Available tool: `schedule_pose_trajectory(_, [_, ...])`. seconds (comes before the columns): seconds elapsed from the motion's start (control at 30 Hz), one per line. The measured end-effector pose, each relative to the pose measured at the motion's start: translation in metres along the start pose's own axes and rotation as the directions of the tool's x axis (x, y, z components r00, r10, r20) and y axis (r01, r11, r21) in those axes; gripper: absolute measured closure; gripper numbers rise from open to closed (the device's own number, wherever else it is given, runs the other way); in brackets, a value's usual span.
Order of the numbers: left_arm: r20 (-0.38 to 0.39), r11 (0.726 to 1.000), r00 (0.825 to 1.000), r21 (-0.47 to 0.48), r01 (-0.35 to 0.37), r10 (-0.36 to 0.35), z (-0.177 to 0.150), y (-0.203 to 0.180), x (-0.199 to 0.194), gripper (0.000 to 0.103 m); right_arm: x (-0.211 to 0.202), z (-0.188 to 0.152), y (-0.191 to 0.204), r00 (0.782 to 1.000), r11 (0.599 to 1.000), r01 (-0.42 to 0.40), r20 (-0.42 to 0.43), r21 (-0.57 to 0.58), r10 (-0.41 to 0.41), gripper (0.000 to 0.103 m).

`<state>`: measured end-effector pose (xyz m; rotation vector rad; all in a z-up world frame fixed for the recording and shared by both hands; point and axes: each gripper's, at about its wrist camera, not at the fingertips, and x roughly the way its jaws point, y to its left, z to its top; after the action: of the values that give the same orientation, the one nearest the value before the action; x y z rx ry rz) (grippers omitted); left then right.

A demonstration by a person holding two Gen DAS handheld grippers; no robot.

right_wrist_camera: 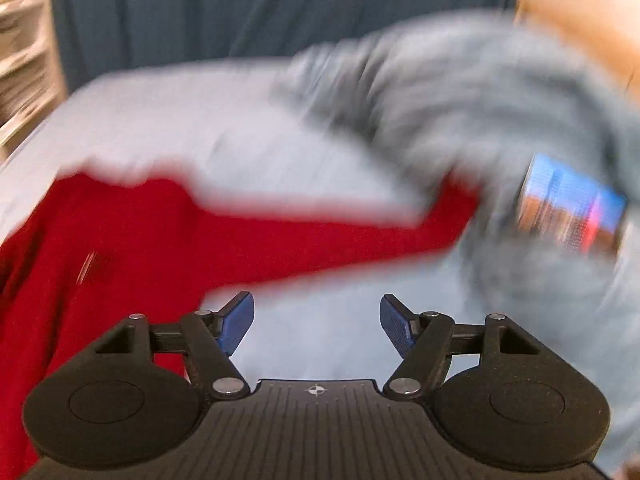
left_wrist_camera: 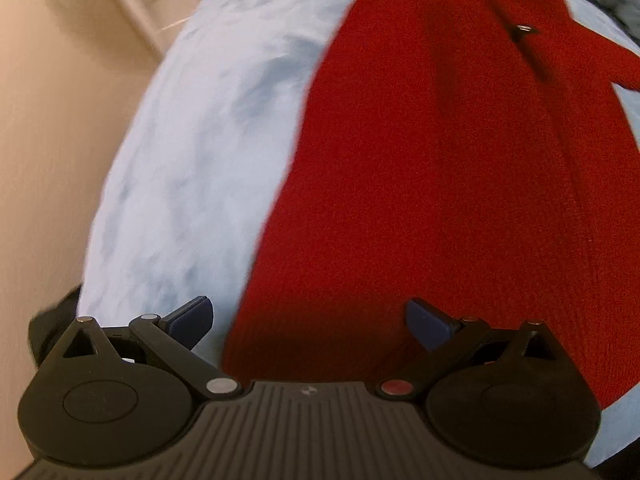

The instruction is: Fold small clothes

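Left gripper [left_wrist_camera: 310,322] spread wide, nothing between the blue pads [left_wrist_camera: 192,318] — hovering over the near hem of the red knit garment [left_wrist_camera: 440,168]. Laid out flat on the pale blue bedsheet [left_wrist_camera: 192,152], stretching away toward the far side, a small metal fastening [left_wrist_camera: 525,30] near the top. Beige wall [left_wrist_camera: 48,140] off to the left. Right gripper [right_wrist_camera: 316,322] wide too, empty, over bare sheet just right of the garment — one red sleeve [right_wrist_camera: 320,236] reaching right. Beyond, blurred: a grey rumpled blanket [right_wrist_camera: 460,92] and a colourful box [right_wrist_camera: 572,212] at far right.
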<state>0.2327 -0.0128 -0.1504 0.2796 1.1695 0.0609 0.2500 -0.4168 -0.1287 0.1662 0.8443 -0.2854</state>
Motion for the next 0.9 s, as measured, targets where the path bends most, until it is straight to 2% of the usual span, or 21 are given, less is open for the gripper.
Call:
schedule_pose_trajectory(0.1, [0.057, 0.995, 0.998, 0.101, -0.004, -0.001, 0.006, -0.021, 0.014, 0.000, 0.008, -0.065, 0.005, 0.986, 0.985, -0.094, -0.121, 0.147, 0.112, 0.032])
schedule_pose_trajectory(0.13, [0.046, 0.990, 0.999, 0.141, -0.009, 0.002, 0.008, -0.028, 0.022, 0.000, 0.011, -0.084, 0.009, 0.979, 0.974, -0.106, -0.149, 0.200, 0.137, 0.032])
schedule_pose_trajectory(0.2, [0.028, 0.982, 1.000, 0.187, -0.004, -0.002, 0.011, -0.036, 0.036, 0.000, 0.011, -0.114, 0.013, 0.971, 0.958, -0.122, -0.168, 0.260, 0.169, 0.031])
schedule_pose_trajectory(0.23, [0.040, 0.983, 0.999, 0.185, 0.002, -0.010, 0.013, -0.035, 0.037, 0.000, 0.011, -0.118, 0.014, 0.978, 0.960, -0.124, -0.135, 0.249, 0.162, 0.031])
schedule_pose_trajectory(0.3, [0.078, 0.988, 0.997, 0.152, -0.006, -0.006, 0.022, -0.028, 0.031, 0.019, 0.007, -0.117, 0.021, 0.986, 0.977, -0.129, -0.087, 0.171, 0.145, 0.030])
schedule_pose_trajectory(0.33, [0.084, 0.992, 0.996, 0.129, -0.010, 0.000, 0.027, -0.022, 0.027, 0.059, 0.010, -0.116, 0.021, 0.988, 0.980, -0.127, -0.064, 0.153, 0.138, 0.030])
schedule_pose_trajectory(0.37, [0.081, 0.995, 0.997, 0.093, -0.018, 0.011, 0.034, -0.012, 0.024, 0.082, 0.010, -0.117, 0.017, 0.990, 0.980, -0.127, -0.041, 0.154, 0.135, 0.030])
schedule_pose_trajectory(0.47, [0.126, 0.994, 0.987, 0.025, -0.107, 0.103, 0.053, 0.020, 0.015, 0.084, 0.017, -0.114, 0.008, 0.989, 0.970, -0.137, -0.026, 0.201, 0.145, 0.029])
schedule_pose_trajectory(0.57, [0.177, 0.963, 0.947, -0.020, -0.269, 0.268, 0.086, 0.057, 0.013, 0.084, 0.015, -0.115, 0.008, 0.990, 0.974, -0.137, -0.015, 0.179, 0.142, 0.028])
schedule_pose_trajectory(0.67, [0.213, 0.916, 0.891, -0.134, -0.379, 0.400, 0.130, 0.105, 0.009, 0.084, 0.018, -0.115, 0.007, 0.989, 0.972, -0.146, -0.007, 0.182, 0.150, 0.028])
schedule_pose_trajectory(0.73, [0.221, 0.898, 0.873, -0.176, -0.403, 0.435, 0.153, 0.123, 0.007, 0.084, 0.018, -0.114, 0.004, 0.988, 0.967, -0.151, -0.002, 0.204, 0.155, 0.028])
schedule_pose_trajectory(0.8, [0.217, 0.898, 0.875, -0.196, -0.394, 0.432, 0.166, 0.127, 0.009, 0.082, 0.018, -0.113, 0.001, 0.987, 0.962, -0.156, 0.003, 0.222, 0.160, 0.028])
schedule_pose_trajectory(0.83, [0.211, 0.895, 0.875, -0.206, -0.395, 0.435, 0.167, 0.123, 0.013, 0.074, 0.018, -0.113, 0.000, 0.987, 0.960, -0.159, 0.006, 0.231, 0.162, 0.028])
schedule_pose_trajectory(0.87, [0.199, 0.896, 0.880, -0.213, -0.390, 0.431, 0.168, 0.119, 0.018, 0.056, 0.017, -0.113, -0.001, 0.986, 0.957, -0.162, 0.010, 0.239, 0.164, 0.029])
schedule_pose_trajectory(0.9, [0.180, 0.905, 0.895, -0.205, -0.372, 0.409, 0.168, 0.115, 0.023, 0.042, 0.016, -0.112, -0.003, 0.987, 0.956, -0.161, 0.016, 0.245, 0.162, 0.030])
